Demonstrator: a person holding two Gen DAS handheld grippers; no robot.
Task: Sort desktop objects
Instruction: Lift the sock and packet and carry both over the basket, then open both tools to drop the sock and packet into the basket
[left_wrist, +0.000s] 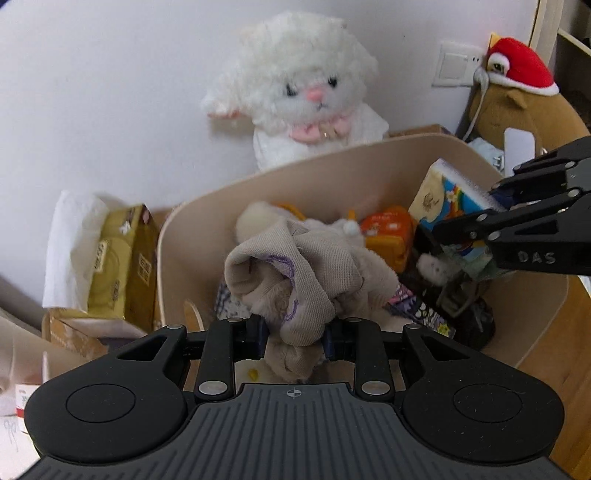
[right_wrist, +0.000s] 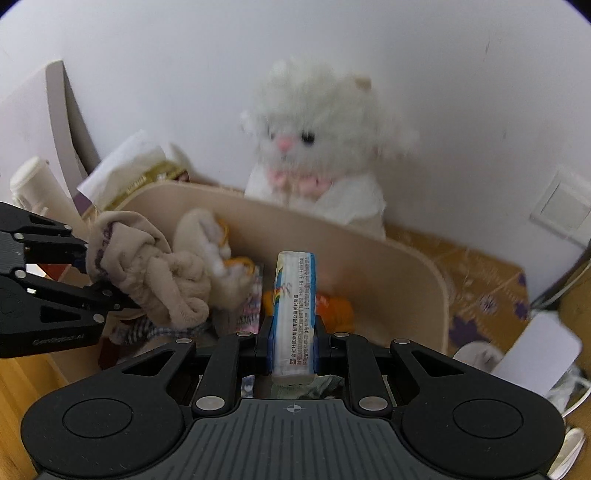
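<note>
My left gripper (left_wrist: 294, 339) is shut on a bunched beige sock (left_wrist: 295, 273) and holds it over the beige bin (left_wrist: 332, 162). It shows from the side in the right wrist view (right_wrist: 107, 284), the sock (right_wrist: 147, 266) hanging from it. My right gripper (right_wrist: 293, 345) is shut on a tissue pack (right_wrist: 295, 306) with a rainbow print, held upright over the bin (right_wrist: 369, 243). In the left wrist view the right gripper (left_wrist: 476, 218) and its pack (left_wrist: 450, 199) are at the bin's right side. The bin holds an orange packet (left_wrist: 389, 232), a plush toy and printed packets.
A white plush cat (left_wrist: 306, 88) sits against the wall behind the bin. A gold tissue box (left_wrist: 122, 262) stands left of the bin. A brown plush with a red hat (left_wrist: 517, 92) and a wall socket (left_wrist: 456, 66) are at the right. The wooden desk (left_wrist: 554, 350) shows at the right.
</note>
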